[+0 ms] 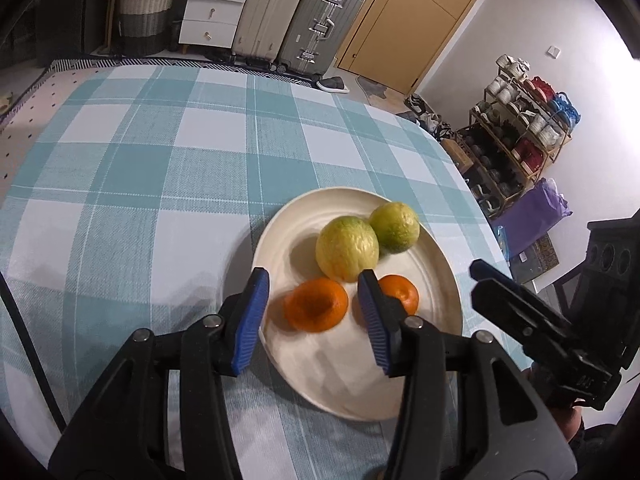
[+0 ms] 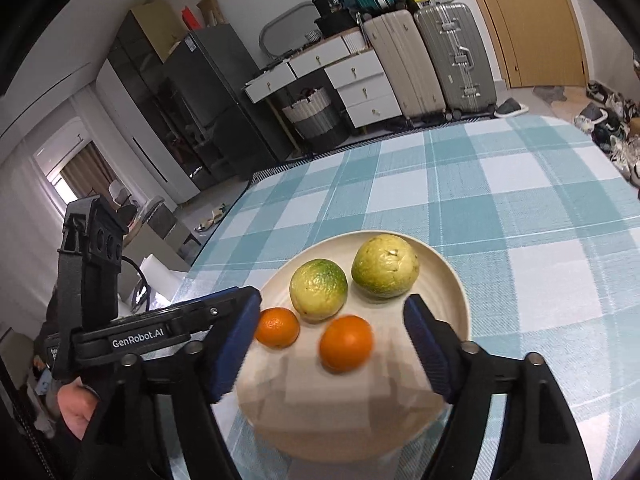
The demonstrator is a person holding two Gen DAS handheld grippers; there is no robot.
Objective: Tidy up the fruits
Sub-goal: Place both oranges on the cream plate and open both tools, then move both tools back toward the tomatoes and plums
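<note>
**Over the plate: both grippers open, four fruits resting**

On the checked tablecloth (image 1: 140,168), the cream plate (image 1: 276,364) is carrying four fruits. From the left wrist view, the left gripper (image 1: 316,320) is hovering over the plate's near edge with its jaws parted and gripping nothing. Between the blue pads (image 1: 250,320) a flattened orange mandarin (image 1: 316,304) is lying untouched. A second mandarin (image 1: 402,292) is sitting at 3 o'clock from it, partly hidden behind the right finger. Two yellow-green citrus fruits (image 1: 347,248) (image 1: 394,227) are touching each other at 12 o'clock. The right gripper (image 1: 484,276) is entering at 3 o'clock.

From the right wrist view, the right gripper (image 2: 332,354) is standing wide, holding nothing. One mandarin (image 2: 346,343) is lying between its fingers without contact; the smaller mandarin (image 2: 277,327) is lying at 9 o'clock, just beside the left pad (image 2: 234,344).
</note>
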